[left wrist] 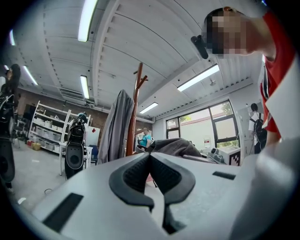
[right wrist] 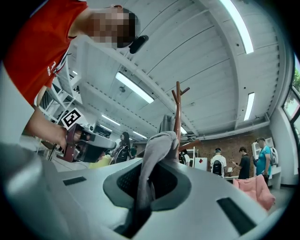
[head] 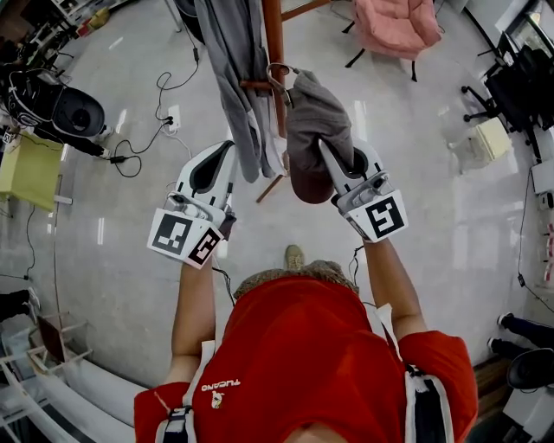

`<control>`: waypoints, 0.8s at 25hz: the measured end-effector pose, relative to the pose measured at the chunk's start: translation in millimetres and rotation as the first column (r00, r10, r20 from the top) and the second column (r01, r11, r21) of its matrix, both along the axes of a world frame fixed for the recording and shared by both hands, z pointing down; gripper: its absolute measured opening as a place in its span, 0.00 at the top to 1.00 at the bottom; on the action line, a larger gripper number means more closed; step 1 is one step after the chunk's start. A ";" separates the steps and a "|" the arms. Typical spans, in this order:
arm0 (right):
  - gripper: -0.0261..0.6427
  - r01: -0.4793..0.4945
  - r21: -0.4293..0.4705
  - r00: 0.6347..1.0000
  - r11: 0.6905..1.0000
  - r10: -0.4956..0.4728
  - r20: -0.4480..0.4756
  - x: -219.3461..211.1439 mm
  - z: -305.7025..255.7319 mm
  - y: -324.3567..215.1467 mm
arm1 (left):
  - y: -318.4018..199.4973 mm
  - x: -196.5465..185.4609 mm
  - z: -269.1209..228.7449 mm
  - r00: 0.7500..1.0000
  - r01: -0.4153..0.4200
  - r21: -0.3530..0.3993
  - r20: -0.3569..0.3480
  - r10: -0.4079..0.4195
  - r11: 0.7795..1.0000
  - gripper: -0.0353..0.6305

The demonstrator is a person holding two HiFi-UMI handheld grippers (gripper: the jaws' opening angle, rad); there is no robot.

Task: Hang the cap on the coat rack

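Right tool [head: 344, 157] is clamped on the cap [head: 316, 121]. The right gripper view shows soft grey cloth pinched between the dark ribbed pads and running down into the slot behind them. The head view cannot show that pinch, because the cap's rounded crown bulges over the jaws and hides the pads.

Left tool [left wrist: 150, 157] is narrow, its two pads meeting at the tips with nothing between them. It hangs just left of the cap, apart from it.

The cap is held up against the pole of the coat rack [head: 274, 43], with its upper end beside a short wooden peg [head: 255, 85]. I cannot tell whether it is hooked there, as the cloth folds over the spot. The head view cuts the reddish-brown wooden rack off at the top, and its foot is hidden behind the cap. The left gripper view shows the forked upper pegs instead.

A long grey garment [head: 229, 60] drapes down the rack's left side. The glossy floor [head: 130, 216] carries loose cables, and near its far right edge is a pink padded chair [head: 396, 24], partly cropped.
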State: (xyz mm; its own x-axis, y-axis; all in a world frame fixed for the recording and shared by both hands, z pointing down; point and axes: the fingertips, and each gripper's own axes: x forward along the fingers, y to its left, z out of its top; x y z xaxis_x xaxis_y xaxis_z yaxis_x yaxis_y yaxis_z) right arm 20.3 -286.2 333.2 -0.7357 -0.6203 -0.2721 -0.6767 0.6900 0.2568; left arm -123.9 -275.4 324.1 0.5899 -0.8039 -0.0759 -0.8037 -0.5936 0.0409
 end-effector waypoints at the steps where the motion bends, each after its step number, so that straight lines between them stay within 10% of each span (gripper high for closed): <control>1: 0.91 -0.002 -0.005 1.000 1.000 0.002 -0.004 0.0 4.7 -5.5 | -4.7 1.0 1.6 1.000 -0.001 -0.005 -0.001 0.001 1.000 0.94; 20: 0.90 -0.161 -0.206 0.985 0.965 0.144 -0.093 -34.3 117.9 -95.3 | -63.9 -10.8 41.3 0.995 -0.093 -0.095 0.030 0.096 0.991 0.94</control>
